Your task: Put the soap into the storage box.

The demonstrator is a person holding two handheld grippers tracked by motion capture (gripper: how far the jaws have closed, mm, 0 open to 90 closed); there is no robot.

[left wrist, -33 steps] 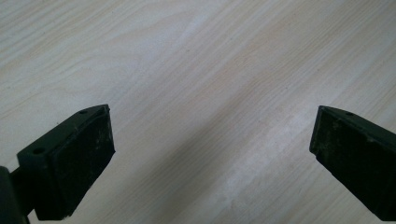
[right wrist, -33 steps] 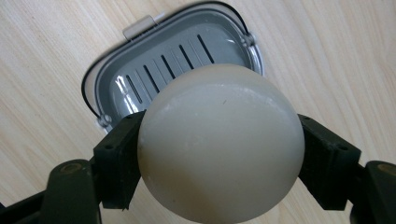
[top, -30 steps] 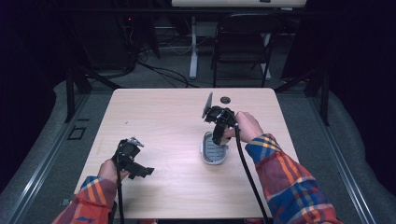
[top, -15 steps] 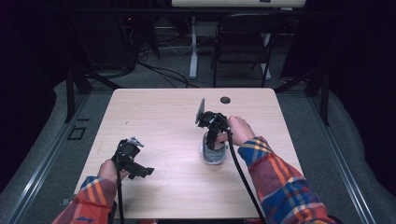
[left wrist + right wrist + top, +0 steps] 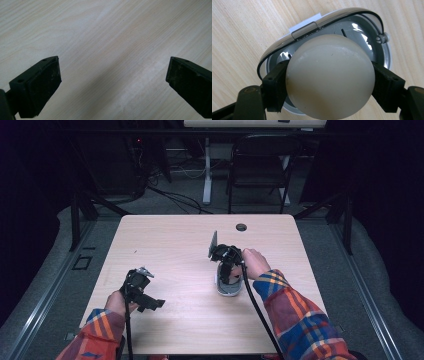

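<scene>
Table: pale wood-grain top seen from above; a small dark round hole sits near its far edge.
Right gripper: held in the person's right hand right of the table's middle, pointing down over the slicer; in the right gripper view its two black jaws press on opposite sides of the egg, so it is closed on the egg.
Egg: smooth, off-white, rounded; held between the jaws directly above the slicer.
Slicer: an oval grey and silver hinged dish lying on the table; its lid or upper frame appears raised behind the egg; whether the egg touches the dish cannot be told.
Left gripper: held in the left hand near the table's near left corner, well apart from the slicer; in the left gripper view its jaws stand wide apart over bare wood, gripping nothing.
Sleeves: plaid, on both forearms.
</scene>
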